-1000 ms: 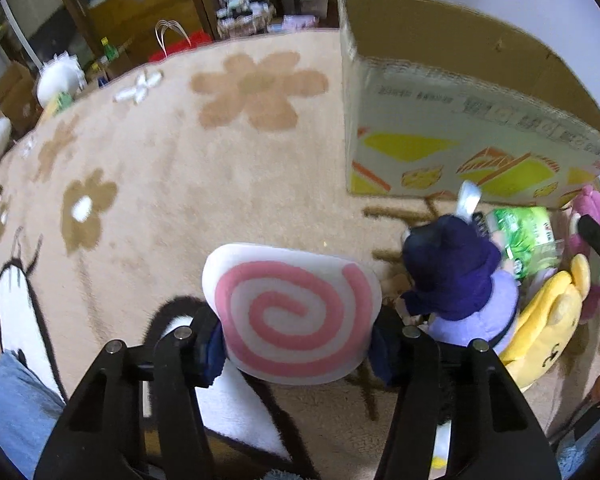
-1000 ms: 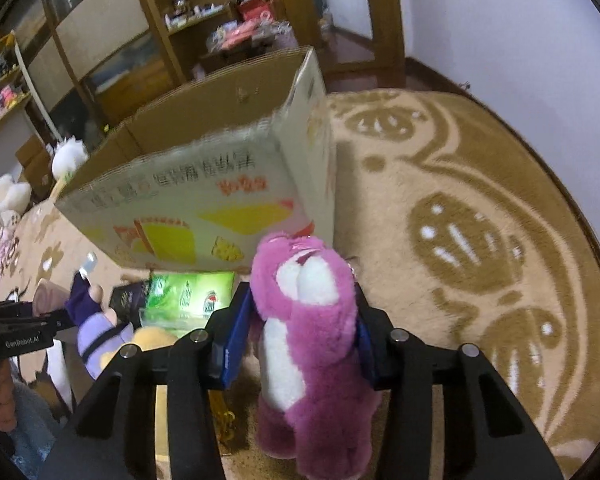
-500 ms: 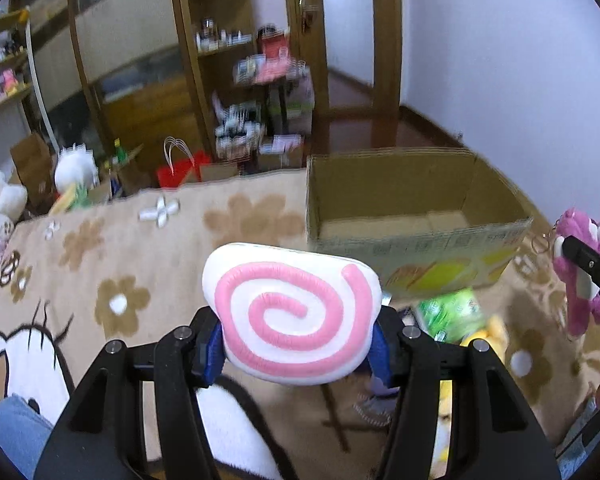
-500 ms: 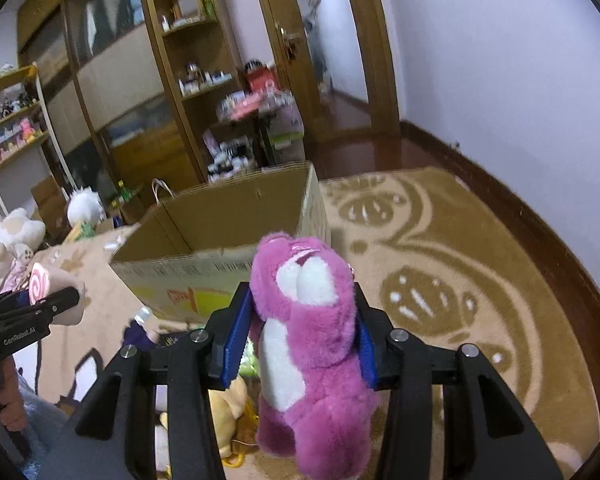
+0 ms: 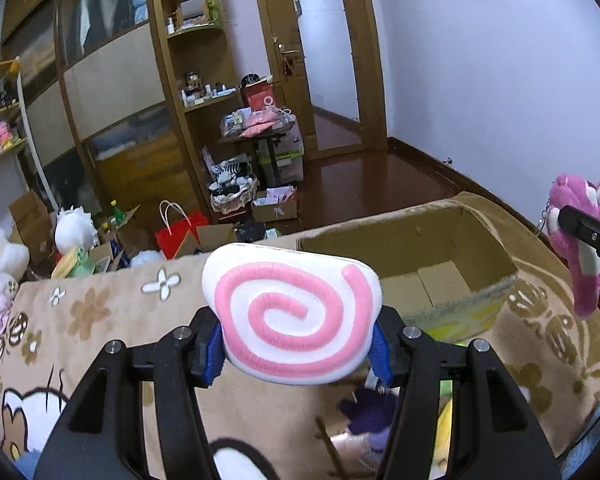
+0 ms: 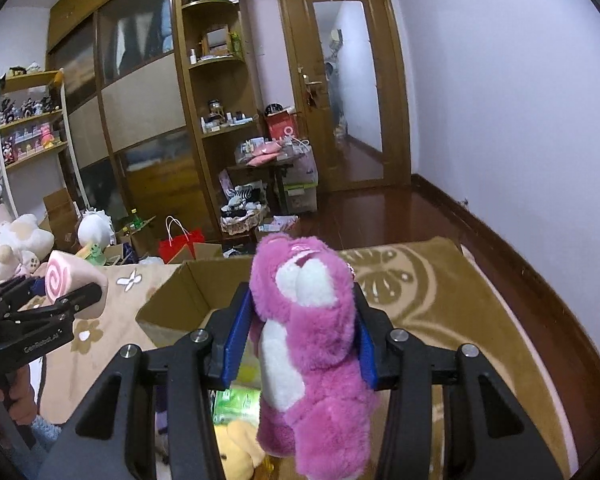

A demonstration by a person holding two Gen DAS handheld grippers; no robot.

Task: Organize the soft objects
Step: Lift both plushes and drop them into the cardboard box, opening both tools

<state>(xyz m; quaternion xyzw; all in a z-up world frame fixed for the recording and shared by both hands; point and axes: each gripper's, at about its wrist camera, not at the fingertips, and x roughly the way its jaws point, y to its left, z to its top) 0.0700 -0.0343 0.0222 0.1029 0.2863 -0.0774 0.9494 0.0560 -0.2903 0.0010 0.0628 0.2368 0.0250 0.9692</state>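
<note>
Swirl cushion [image 5: 292,312] and pink bear [image 6: 308,340] each clamped in tongs — cardboard box [image 5: 440,240] beyond.

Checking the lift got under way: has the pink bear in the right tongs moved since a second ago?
Yes. The pink bear has gone up: the cardboard box, earlier filling the view behind its head, now sits lower, beneath its face.

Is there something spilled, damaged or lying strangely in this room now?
Nothing spilled or damaged shows. The open brown cardboard box stands upright on the beige flower carpet, still empty, while loose plush toys and a green packet lie in front of it.
</note>
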